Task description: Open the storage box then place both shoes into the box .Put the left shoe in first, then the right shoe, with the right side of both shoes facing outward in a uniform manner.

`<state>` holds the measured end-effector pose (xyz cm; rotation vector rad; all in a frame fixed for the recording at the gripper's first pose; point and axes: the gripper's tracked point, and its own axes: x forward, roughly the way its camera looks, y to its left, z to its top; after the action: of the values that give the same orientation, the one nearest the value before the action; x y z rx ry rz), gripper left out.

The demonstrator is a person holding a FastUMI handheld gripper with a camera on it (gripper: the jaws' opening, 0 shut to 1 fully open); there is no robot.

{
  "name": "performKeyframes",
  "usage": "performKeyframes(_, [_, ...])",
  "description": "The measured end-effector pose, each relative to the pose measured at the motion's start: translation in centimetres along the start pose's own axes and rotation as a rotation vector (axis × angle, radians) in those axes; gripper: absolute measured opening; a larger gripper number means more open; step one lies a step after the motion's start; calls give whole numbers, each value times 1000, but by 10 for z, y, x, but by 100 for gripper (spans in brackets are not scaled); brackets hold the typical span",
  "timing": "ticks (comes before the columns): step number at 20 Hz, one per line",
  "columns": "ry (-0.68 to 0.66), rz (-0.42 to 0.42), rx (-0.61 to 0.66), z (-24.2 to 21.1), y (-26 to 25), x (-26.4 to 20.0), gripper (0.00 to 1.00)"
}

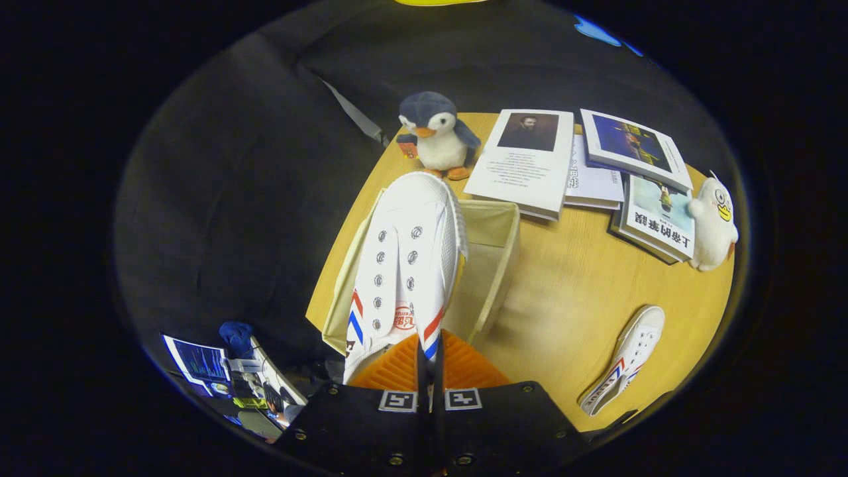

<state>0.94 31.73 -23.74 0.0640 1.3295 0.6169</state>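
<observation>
- Gripper (pixel 428 361) closed tight, both fingers pinching the side wall of a white shoe (pixel 404 265) near its heel end.
- Held shoe lifted, toe pointing away from the fingers, eyelets up, red and blue stripes showing on both flanks.
- Hangs directly above the open cloth storage box (pixel 493 258), covering most of the box's opening; not resting inside as far as can be told.
- Box standing on the round wooden table (pixel 576 291), near its edge, just ahead of the fingers.
- Second white shoe (pixel 626 358) lying on the table, well apart from the box, off to the right of the fingers.
- Beyond the box: a plush penguin (pixel 437 136), close to the held shoe's toe.
- Next to the penguin, several books (pixel 530 162) spread flat, some overlapping.
- Past the books, a white plush duck (pixel 714 225) at the table's far rim.
</observation>
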Motion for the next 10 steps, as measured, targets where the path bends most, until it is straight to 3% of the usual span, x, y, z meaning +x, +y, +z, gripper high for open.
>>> performKeyframes(10, [83, -25, -55, 2, 25, 56, 1])
